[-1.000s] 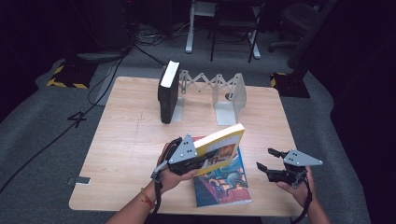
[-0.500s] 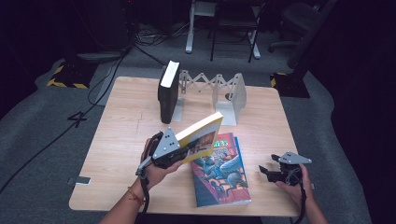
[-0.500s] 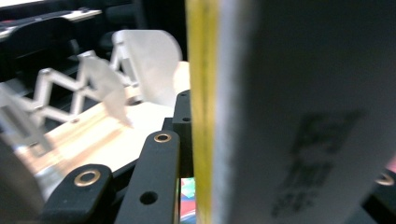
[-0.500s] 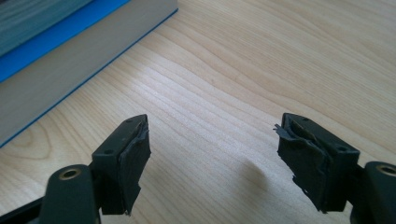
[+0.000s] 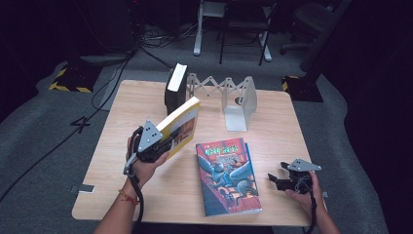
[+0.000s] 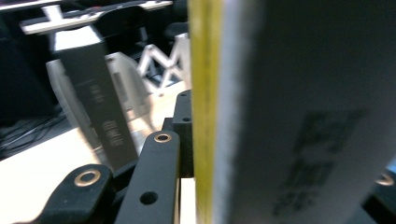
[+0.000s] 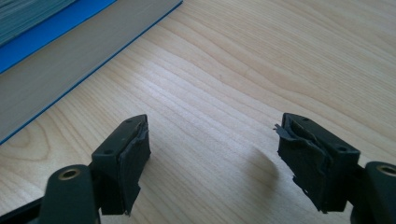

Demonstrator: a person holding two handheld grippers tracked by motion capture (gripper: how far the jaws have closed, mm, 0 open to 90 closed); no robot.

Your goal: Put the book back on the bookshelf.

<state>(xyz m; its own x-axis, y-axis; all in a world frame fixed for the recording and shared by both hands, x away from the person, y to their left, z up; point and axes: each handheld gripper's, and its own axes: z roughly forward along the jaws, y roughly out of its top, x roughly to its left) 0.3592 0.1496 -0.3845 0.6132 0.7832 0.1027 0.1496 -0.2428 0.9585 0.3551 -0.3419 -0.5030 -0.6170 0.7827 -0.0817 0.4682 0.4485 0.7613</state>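
My left gripper (image 5: 164,144) is shut on a yellow-covered book (image 5: 184,121), which it holds tilted in the air over the table's left half. In the left gripper view the book's yellow cover and white page edge (image 6: 210,112) stand upright between the black jaws. A blue illustrated book (image 5: 226,175) lies flat near the front edge. My right gripper (image 5: 278,181) is open, low over the bare wood to the right of the blue book. In the right gripper view that gripper (image 7: 215,154) holds nothing, and the blue book's edge (image 7: 56,46) is at upper left.
A black book (image 5: 174,90) stands upright at the back of the wooden table (image 5: 122,122), against a white expanding book rack (image 5: 234,97). The black book (image 6: 100,107) and the rack (image 6: 156,60) lie ahead in the left gripper view. Cables and chair legs are on the floor beyond.
My left gripper has lifted the yellow book off the blue one, carrying it left and toward the rack while tipping it more upright. The right gripper has hardly moved.
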